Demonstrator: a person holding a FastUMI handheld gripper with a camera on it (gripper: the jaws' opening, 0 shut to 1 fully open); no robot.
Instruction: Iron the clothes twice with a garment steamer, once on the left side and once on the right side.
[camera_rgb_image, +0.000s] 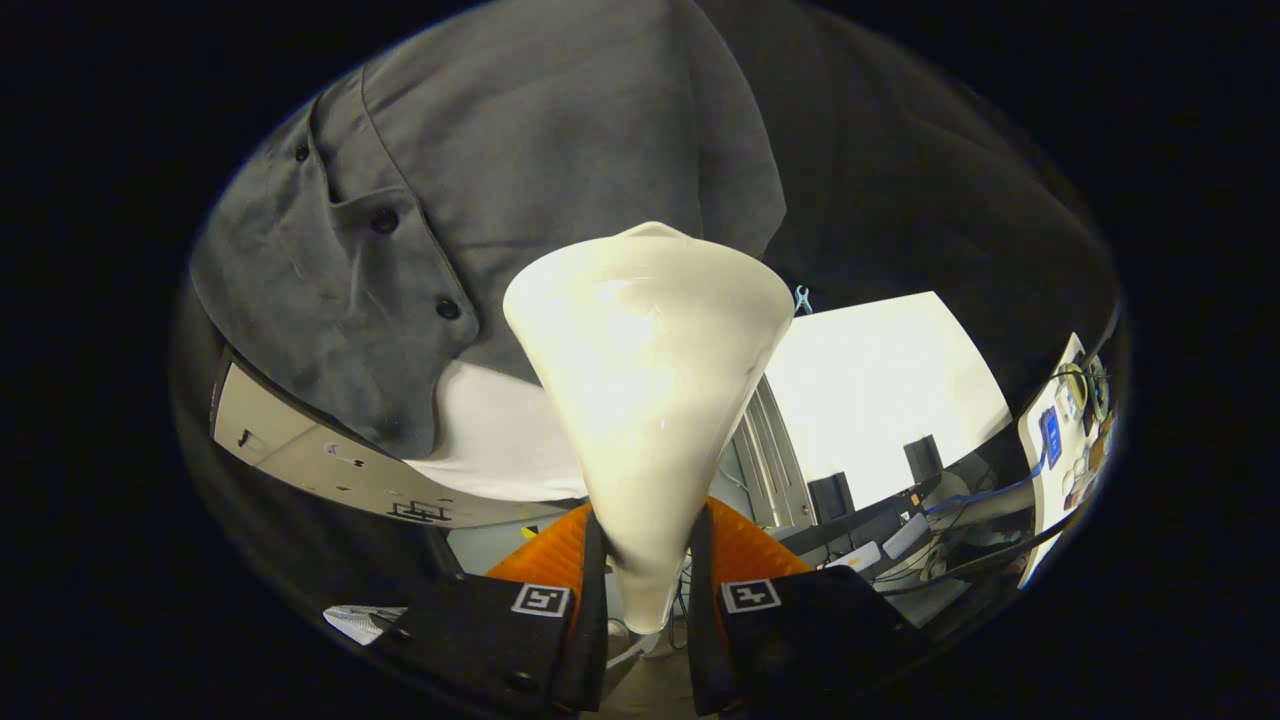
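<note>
The gripper (647, 560), clamped on the white steamer (645, 400), faces the grey shirt (520, 180) at 12 o'clock; open room lies toward 3 o'clock.

Glare on steamer head (645, 380); dim shirt (480, 200); fisheye bending edges; focus perhaps soft.
</note>
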